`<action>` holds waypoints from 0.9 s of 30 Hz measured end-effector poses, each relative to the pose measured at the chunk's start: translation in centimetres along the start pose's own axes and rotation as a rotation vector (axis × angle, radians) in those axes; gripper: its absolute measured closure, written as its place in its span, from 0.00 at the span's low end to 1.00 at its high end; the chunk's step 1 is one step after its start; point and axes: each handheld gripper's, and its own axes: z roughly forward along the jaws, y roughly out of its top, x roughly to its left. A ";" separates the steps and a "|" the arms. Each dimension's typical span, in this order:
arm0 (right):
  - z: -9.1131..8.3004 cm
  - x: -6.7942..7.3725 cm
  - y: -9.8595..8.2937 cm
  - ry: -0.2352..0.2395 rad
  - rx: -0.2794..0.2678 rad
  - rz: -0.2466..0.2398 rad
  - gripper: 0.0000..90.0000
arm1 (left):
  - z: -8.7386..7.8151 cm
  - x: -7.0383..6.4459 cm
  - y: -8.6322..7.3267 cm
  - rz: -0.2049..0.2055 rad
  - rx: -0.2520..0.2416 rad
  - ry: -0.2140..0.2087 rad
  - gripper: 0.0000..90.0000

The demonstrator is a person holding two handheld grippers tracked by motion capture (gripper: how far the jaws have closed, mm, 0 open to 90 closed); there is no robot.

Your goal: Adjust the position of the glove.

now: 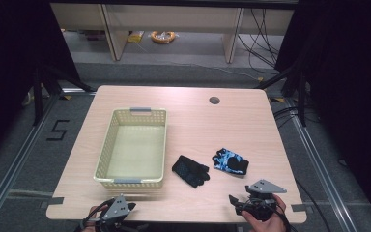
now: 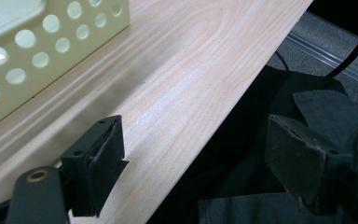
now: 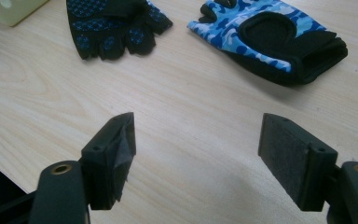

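High view: my right tool [image 1: 244, 203] and left tool [image 1: 121, 212], both wide, empty, at worktop [image 1: 251, 125] edge. Black glove [image 1: 190, 170], blue glove [image 1: 230, 161] beside basket [image 1: 105, 159]. Step: approach; next, reach forward for blue glove.

The table [image 1: 232, 125] is pale, smooth wood-grain with a soft sheen, the basket [image 1: 107, 145] cream perforated plastic, the black glove [image 3: 114, 25] matt cloth with blue grip dots, the camo glove [image 3: 270, 35] printed fabric with black padding, and the gripper pads [image 3: 291, 156] rough matt black.
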 end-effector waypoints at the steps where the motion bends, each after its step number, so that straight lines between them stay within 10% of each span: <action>1: 0.0 0.0 0.0 0.000 0.000 0.000 0.33 | 0.0 0.0 0.0 0.000 0.000 0.000 0.22; 27: 0.9 1.7 3.4 0.052 -0.107 -0.088 0.57 | 0.0 0.2 0.0 -0.014 0.001 -0.016 0.22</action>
